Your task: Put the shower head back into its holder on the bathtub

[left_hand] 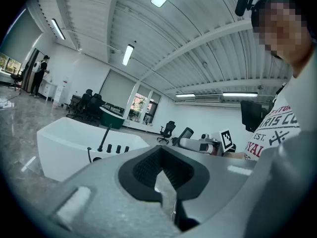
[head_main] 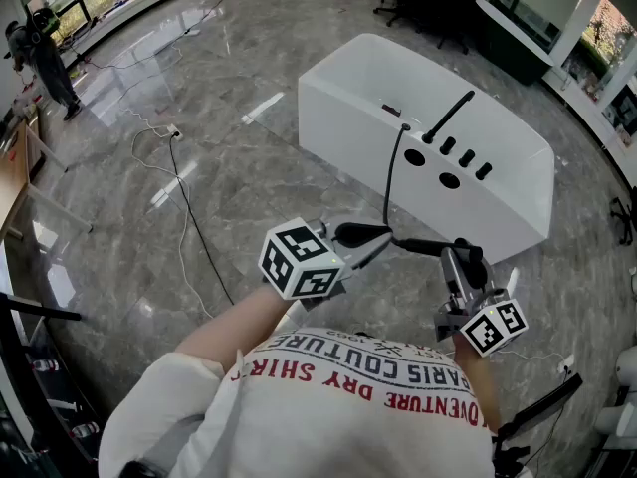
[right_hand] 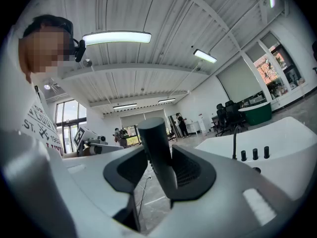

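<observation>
The black shower head [head_main: 362,233] hangs in the air in front of me, and its hose [head_main: 389,182] runs up to the white bathtub [head_main: 518,202]. My right gripper [head_main: 464,263] is shut on the handle [right_hand: 157,150], which stands up between its pads. My left gripper [head_main: 371,251] is shut and empty, with its tip just under the shower head's disc. The left gripper view shows closed pads [left_hand: 166,180] with nothing between them. On the tub's deck are a black spout [head_main: 450,116], three knobs [head_main: 466,157] and two dark holes [head_main: 449,180].
Cables [head_main: 184,202] trail over the polished stone floor [head_main: 229,167] left of the tub. A person [head_main: 45,53] stands far off at the upper left. Office chairs and desks [head_main: 428,3] stand behind the tub. A white object [head_main: 622,406] is at my right.
</observation>
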A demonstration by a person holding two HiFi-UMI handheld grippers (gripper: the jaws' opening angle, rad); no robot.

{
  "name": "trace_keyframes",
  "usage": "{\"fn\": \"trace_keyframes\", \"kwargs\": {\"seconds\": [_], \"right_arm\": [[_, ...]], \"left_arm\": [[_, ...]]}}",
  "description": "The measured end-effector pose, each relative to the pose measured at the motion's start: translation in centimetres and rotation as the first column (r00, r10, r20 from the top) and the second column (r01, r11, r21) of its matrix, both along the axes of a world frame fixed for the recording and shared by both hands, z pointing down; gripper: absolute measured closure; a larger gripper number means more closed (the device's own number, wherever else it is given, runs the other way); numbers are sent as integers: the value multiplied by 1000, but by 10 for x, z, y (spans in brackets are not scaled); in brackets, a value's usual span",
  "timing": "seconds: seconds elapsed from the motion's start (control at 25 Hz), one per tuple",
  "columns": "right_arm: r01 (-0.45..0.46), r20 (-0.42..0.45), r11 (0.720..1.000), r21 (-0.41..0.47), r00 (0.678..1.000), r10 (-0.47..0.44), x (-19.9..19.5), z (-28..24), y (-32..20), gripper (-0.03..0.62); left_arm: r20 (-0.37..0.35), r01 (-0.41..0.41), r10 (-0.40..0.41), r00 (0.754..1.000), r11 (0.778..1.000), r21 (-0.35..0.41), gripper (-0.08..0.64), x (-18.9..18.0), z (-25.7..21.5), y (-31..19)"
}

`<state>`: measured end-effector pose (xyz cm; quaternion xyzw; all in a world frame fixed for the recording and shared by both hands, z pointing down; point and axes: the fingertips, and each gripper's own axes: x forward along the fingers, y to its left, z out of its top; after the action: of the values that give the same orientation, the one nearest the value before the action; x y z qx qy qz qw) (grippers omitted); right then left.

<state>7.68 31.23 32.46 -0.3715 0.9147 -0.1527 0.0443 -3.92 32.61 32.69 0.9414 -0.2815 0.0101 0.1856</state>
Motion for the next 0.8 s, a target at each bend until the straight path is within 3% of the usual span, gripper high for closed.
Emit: {"fn": "trace_keyframes", "kwargs": {"seconds": [0.8], "right_arm": [[-17,14,1000,1,1000,17,-10,-4,5,443]], "left_arm": [[-14,22,-22,1000,1000,-4,558,-21,1,12]]}}
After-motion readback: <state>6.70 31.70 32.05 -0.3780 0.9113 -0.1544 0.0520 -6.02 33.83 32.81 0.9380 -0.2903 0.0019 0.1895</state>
